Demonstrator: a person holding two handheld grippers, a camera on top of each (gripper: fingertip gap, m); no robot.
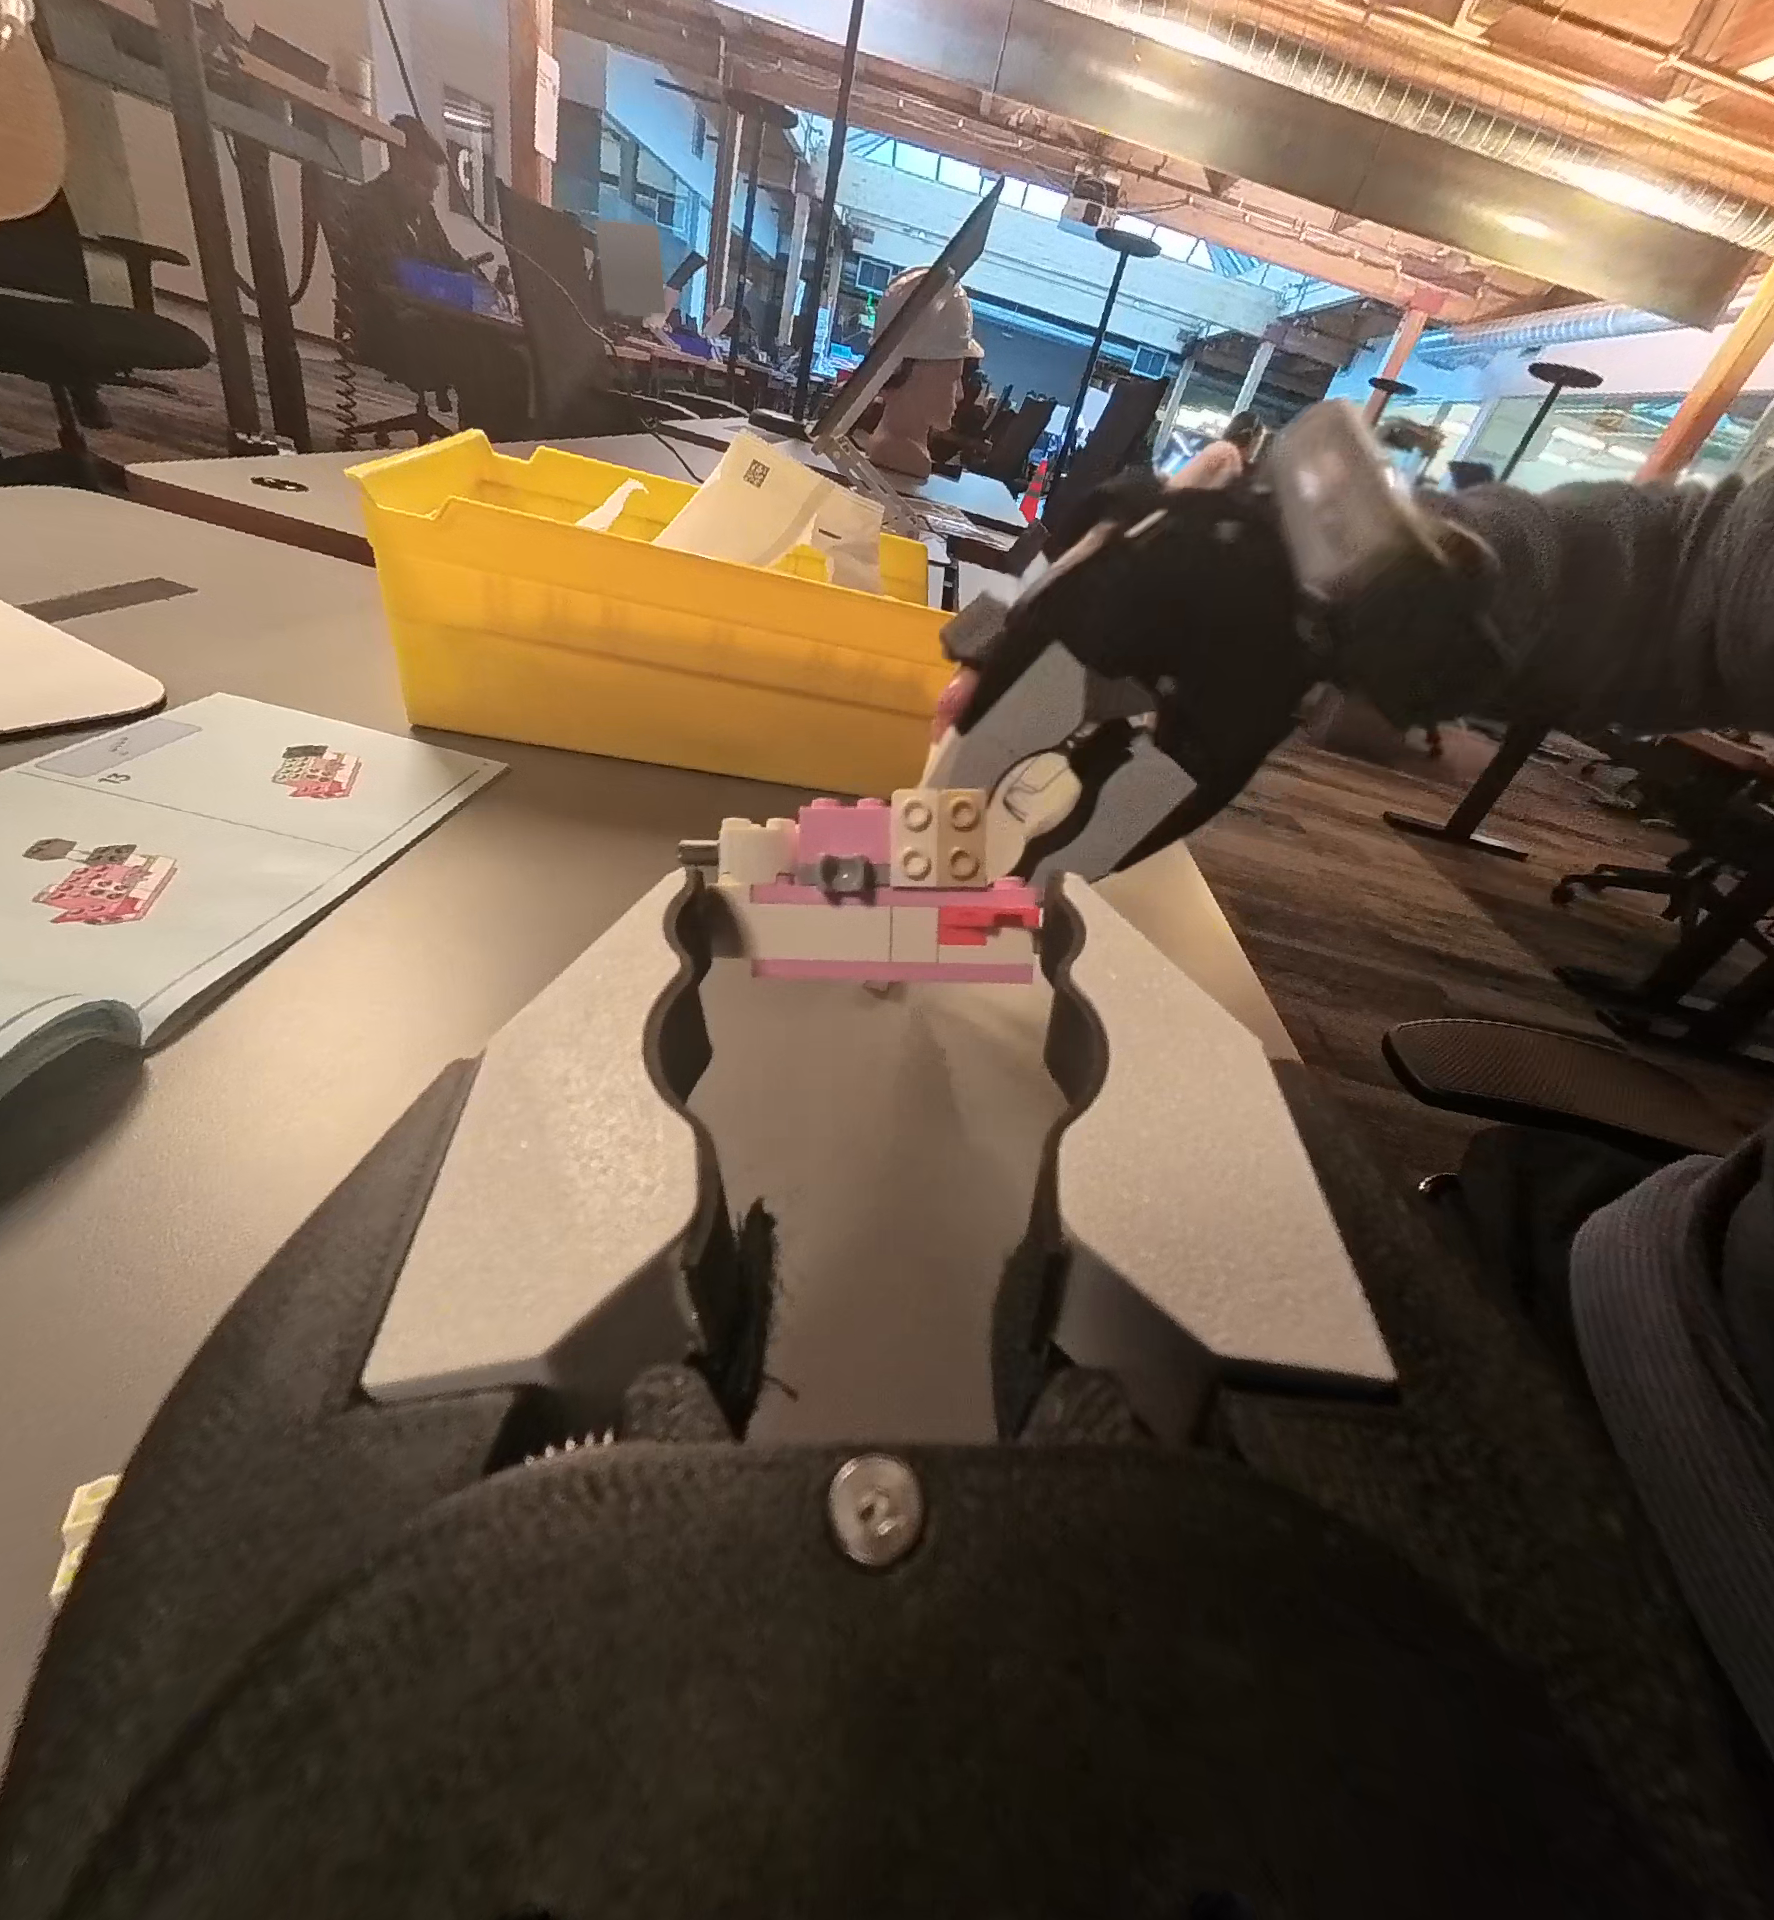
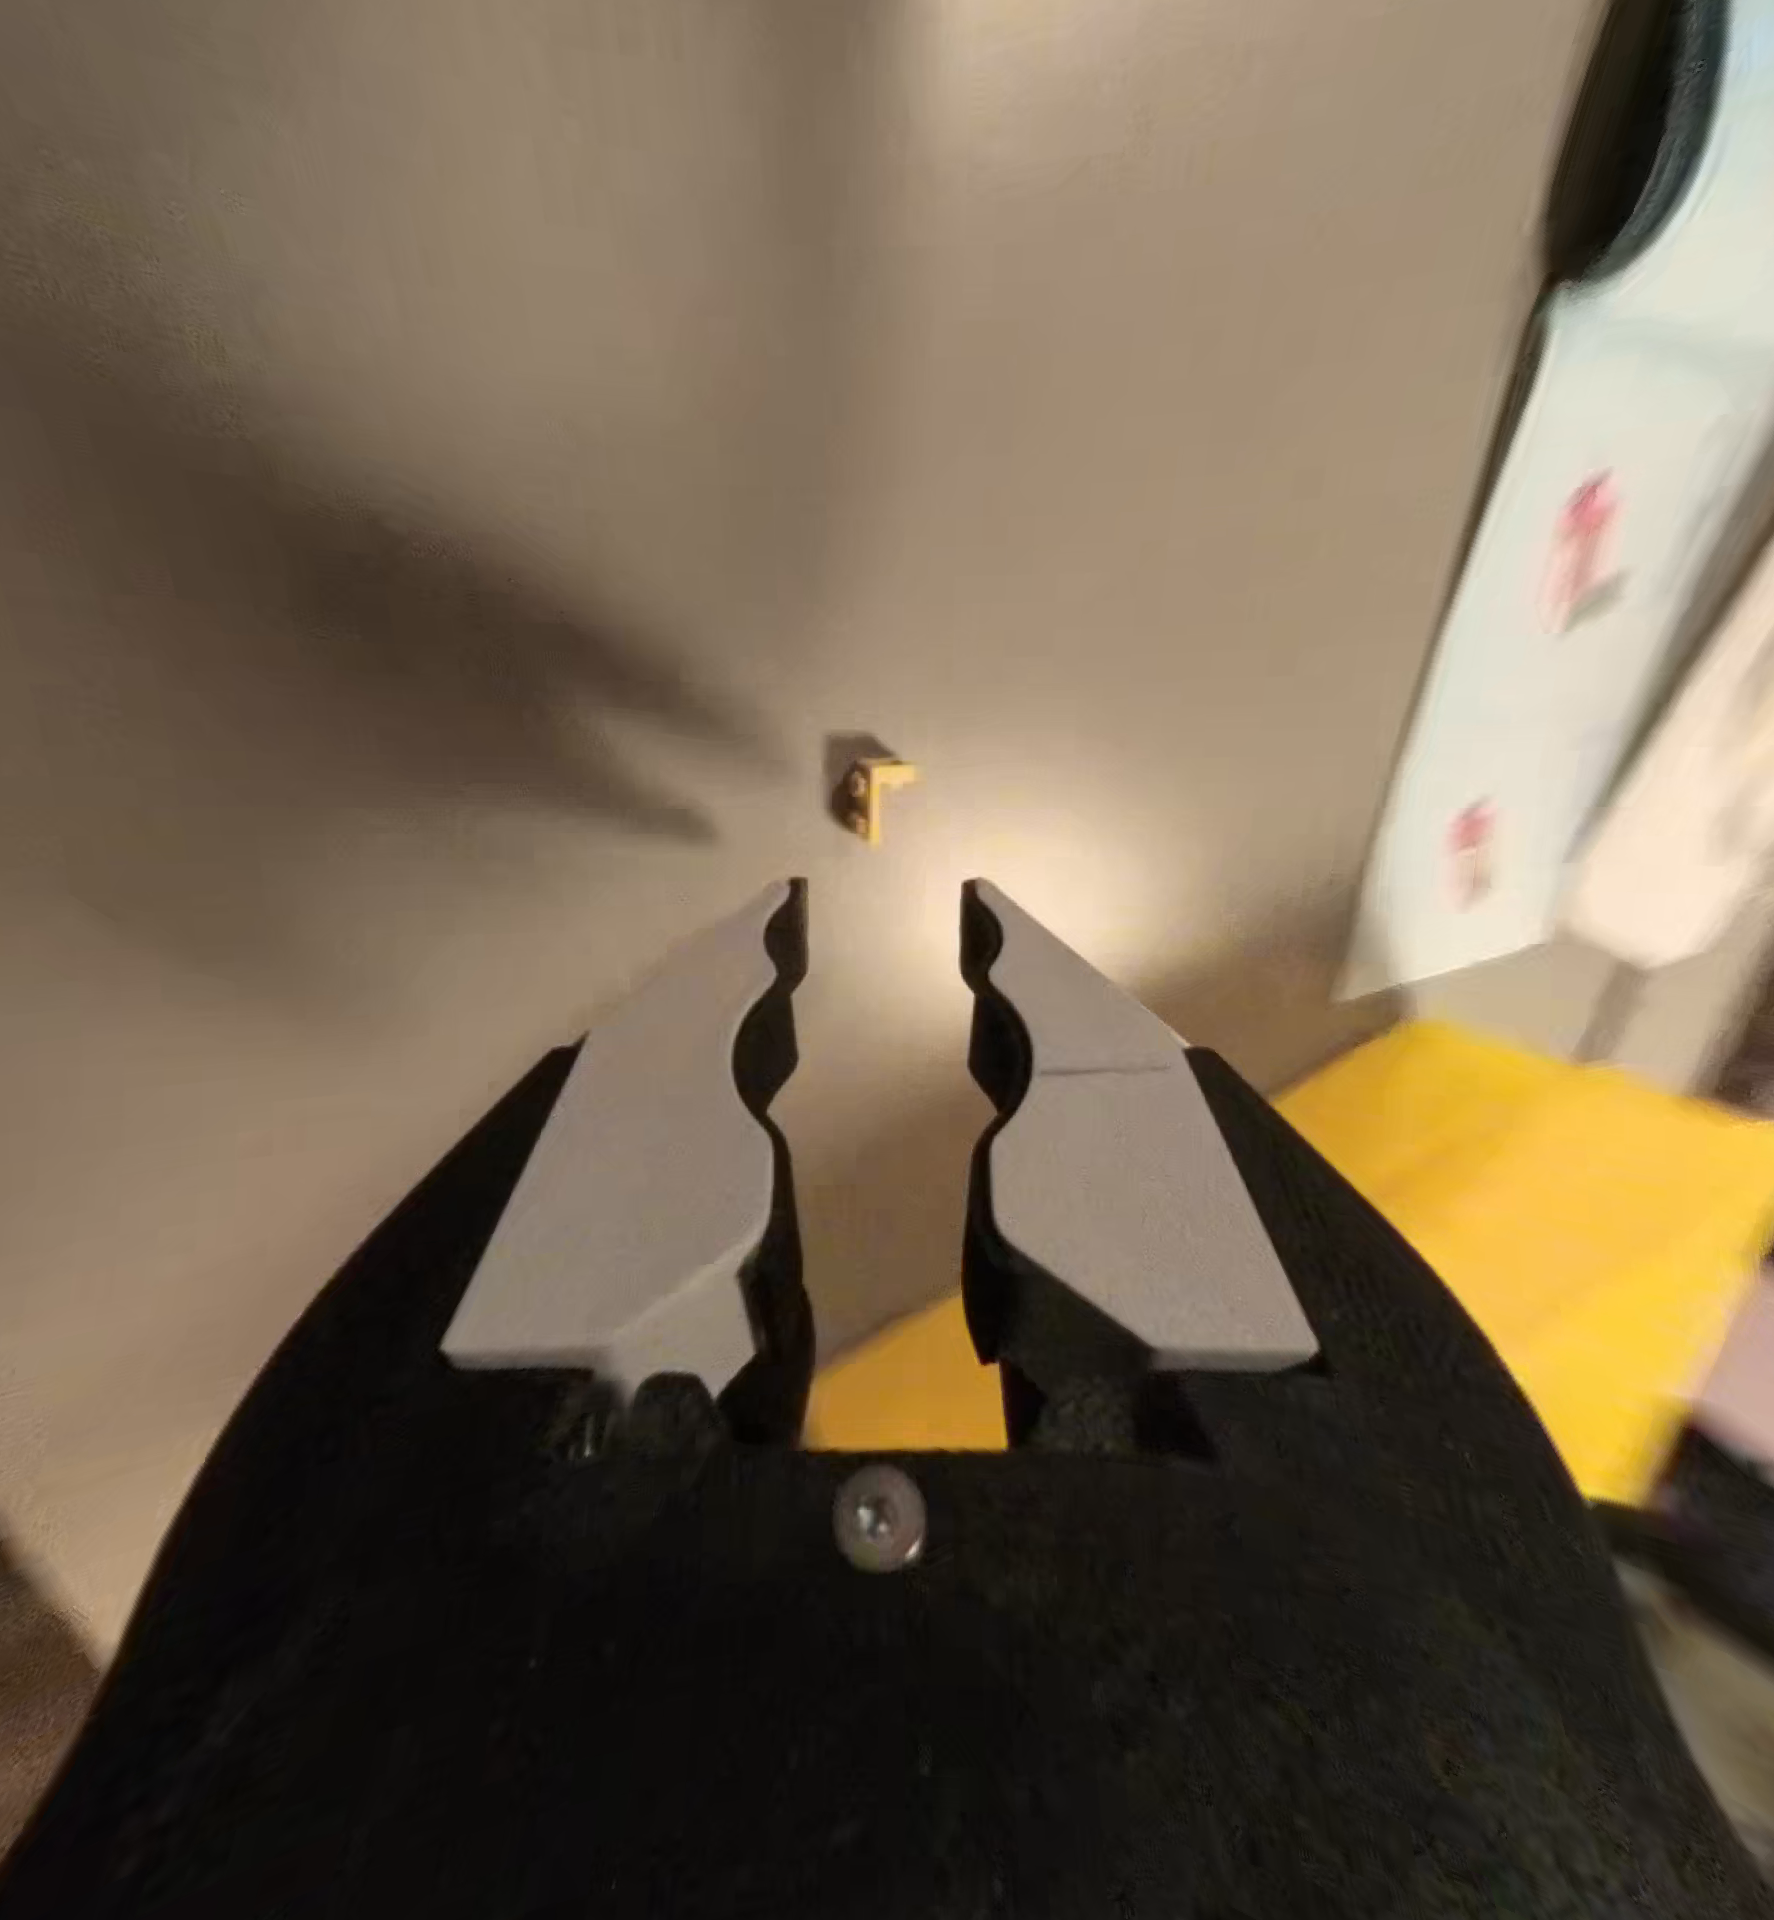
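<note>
My left gripper (image 1: 878, 920) is shut on a small brick model (image 1: 883, 914) of pink, white and red layers, with a tan four-stud brick (image 1: 940, 836) and a grey piece on top. Both pads press its ends, and it is held just above the grey table (image 1: 270, 1091). My right gripper (image 2: 883, 888) is open and empty, pointing down at the table. A small yellow angle brick (image 2: 870, 795) lies on the table just beyond its fingertips. The right gripper also shows in the left wrist view (image 1: 1013, 821), close behind the model.
A yellow bin (image 1: 644, 634) with paper bags stands behind the model; it also shows in the right wrist view (image 2: 1434, 1226). An open instruction booklet (image 1: 166, 831) lies at the left, next to a white pad (image 1: 10, 665). Office chairs (image 1: 1548, 1081) stand off the table's right edge. The left gripper's tips are roughly 15 centimetres from the right gripper's.
</note>
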